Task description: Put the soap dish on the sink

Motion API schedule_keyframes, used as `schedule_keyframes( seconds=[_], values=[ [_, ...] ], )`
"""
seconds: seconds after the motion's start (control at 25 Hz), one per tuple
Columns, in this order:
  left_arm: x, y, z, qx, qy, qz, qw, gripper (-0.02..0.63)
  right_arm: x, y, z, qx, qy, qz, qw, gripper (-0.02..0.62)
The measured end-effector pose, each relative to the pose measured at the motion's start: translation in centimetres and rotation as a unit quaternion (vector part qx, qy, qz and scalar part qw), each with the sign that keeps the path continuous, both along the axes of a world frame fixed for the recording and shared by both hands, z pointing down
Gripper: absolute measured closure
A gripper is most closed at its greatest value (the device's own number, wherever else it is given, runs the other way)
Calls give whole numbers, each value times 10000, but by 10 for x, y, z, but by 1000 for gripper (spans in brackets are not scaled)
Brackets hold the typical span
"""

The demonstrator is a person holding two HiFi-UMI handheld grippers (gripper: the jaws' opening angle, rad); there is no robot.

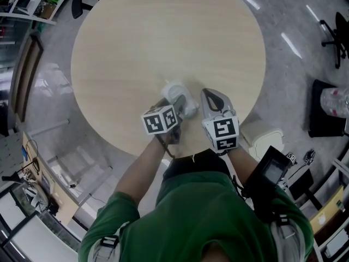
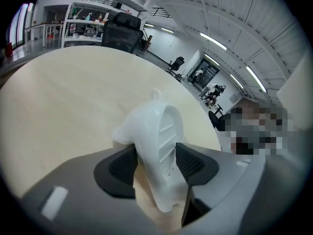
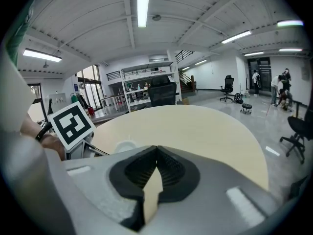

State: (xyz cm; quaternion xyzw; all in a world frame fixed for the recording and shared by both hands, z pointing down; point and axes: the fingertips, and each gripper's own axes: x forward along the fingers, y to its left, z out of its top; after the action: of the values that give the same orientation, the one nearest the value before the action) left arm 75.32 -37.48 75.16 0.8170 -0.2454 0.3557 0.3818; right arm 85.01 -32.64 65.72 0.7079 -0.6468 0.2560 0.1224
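Seeing the left gripper [image 2: 155, 163] pinching the white ribbed plastic soap dish [image 2: 159, 146]: one black pad [image 2: 120, 168] sits on its domed back, the other on its ribbed inside. Dish stands on edge between the jaws, top tilted left in the left gripper view. We can't tell whether its lower end touches the round pale wood table [image 1: 163, 37]. From the head view we place the dish over the table's near part, just left of the right gripper [image 1: 210, 96]. Right gripper jaws are pressed together with nothing between them, as the right gripper view shows. We see both grippers side by side by the table's near edge, close but apart.
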Motion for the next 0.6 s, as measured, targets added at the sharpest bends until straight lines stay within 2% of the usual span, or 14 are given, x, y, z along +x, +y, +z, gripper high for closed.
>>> schedule_keyframes(
  seconds=[0.32,0.6],
  values=[
    [-9,2,9,8,-328,40,9995,311,-3,2,0,-17,-9,10,10000,592],
    [-16,0,0,185,-264,-14,9995,313,-5,3,-8,87,-8,-57,9999,592]
  ],
)
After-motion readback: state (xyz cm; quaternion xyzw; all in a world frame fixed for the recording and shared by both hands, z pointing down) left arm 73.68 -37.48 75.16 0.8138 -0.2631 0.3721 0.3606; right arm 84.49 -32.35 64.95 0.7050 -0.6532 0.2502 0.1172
